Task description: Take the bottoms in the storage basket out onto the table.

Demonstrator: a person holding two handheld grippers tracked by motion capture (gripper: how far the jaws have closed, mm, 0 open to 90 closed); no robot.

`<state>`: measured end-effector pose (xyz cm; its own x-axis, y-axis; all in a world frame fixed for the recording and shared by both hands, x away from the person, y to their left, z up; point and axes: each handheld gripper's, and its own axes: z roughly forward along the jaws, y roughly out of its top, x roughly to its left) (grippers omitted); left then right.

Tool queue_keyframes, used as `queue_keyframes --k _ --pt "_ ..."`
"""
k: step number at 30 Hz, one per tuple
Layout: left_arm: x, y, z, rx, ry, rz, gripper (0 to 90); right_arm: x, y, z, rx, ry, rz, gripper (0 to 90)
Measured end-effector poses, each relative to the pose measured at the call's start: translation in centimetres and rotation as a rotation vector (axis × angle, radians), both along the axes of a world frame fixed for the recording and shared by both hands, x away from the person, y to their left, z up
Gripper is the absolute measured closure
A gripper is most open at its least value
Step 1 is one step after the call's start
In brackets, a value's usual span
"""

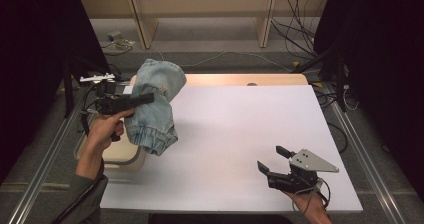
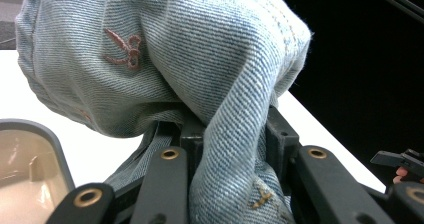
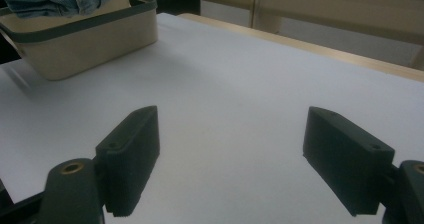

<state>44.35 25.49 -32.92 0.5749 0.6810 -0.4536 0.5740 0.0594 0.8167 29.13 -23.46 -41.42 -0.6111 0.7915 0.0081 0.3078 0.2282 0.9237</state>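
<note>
Jeans [image 1: 152,106] are up in the air right now, bunched and dangling from the left gripper [image 1: 145,99], whose jaws are clamped tight on a fold of denim. In the left gripper view the cloth spills over and around both jaws, one thick twist squeezed right between them and the rest ballooning above.

Looks to me like the carry step: the garment hangs over the near-left corner of the white table [image 1: 240,134], with the beige basket [image 1: 125,156] just below and beside the jaws. My guess is the next move is either lowering the bundle into that bin or swinging it out onto the table, then letting go, while watching that the loose hem doesn't catch on the rim.

The left forearm reaches forward, gripper held roughly level. The right gripper [image 1: 275,158] sits low over the table's near-right part, jaws spread wide with nothing between them, well apart from the denim.
</note>
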Motion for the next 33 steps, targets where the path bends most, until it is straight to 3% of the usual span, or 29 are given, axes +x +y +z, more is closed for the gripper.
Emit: queue_keyframes --k 13,33 --pt "0.0 -1.7 -0.3 0.005 -0.006 -0.023 68.9 0.0 0.0 0.0 -0.002 -0.001 0.001 23.5" --pt "0.0 -4.7 -1.2 0.045 -0.004 -0.07 68.9 0.0 0.1 0.0 -0.004 0.0 0.001 23.4"
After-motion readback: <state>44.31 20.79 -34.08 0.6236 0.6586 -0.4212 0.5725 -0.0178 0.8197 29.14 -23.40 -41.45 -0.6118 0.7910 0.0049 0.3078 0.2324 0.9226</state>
